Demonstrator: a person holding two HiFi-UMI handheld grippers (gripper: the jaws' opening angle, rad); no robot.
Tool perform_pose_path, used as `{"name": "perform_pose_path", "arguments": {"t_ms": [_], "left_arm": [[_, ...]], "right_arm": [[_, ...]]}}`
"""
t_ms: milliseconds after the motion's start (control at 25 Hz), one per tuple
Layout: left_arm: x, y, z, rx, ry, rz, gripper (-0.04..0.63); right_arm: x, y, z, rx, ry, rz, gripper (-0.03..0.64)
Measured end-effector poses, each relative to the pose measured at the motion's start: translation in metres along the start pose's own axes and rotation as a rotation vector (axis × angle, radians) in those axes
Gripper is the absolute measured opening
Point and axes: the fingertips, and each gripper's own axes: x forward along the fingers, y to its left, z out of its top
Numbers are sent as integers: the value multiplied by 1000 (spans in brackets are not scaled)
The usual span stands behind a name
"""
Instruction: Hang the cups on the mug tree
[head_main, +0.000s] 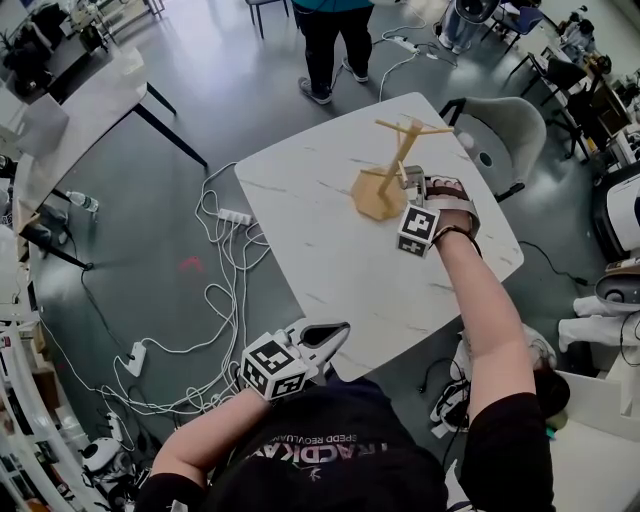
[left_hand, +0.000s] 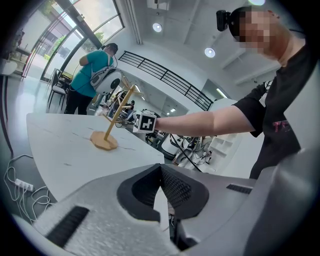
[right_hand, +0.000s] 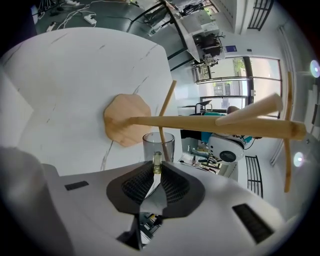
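Right claw (right_hand: 156, 172) is pinching the handle of a clear glass cup (right_hand: 159, 145), jaws clamped tight on it. It's holding the cup right up against the wooden mug tree (right_hand: 127, 120), with one thin peg (right_hand: 167, 107) crossing the cup's rim, though I can't tell if it's actually hooked on. The tree is standing on the white bench (head_main: 330, 240), toward the far side. Left claw (left_hand: 161, 187) is just hanging out by the bench's near edge, jaws closed on nothing.
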Motion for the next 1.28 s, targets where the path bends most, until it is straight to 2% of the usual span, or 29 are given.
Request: {"name": "perform_pose_path", "arguments": {"t_ms": [360, 880, 960, 1040, 1280], "left_arm": [[1, 4, 6, 9, 6, -21, -3], [16, -6, 10, 37, 42, -74, -3], [18, -8, 10, 41, 47, -78, -3], [20, -9, 10, 45, 50, -81, -3], [19, -11, 12, 55, 55, -87, -3]], "right_arm": [[-3, 9, 7, -24, 1, 9, 46], [-26, 25, 14, -27, -72, 7, 48], [-32, 27, 16, 1, -101, 1, 48], [-40, 29, 19, 110, -159, 23, 46], [-77, 43, 30, 703, -364, 266, 11]]}}
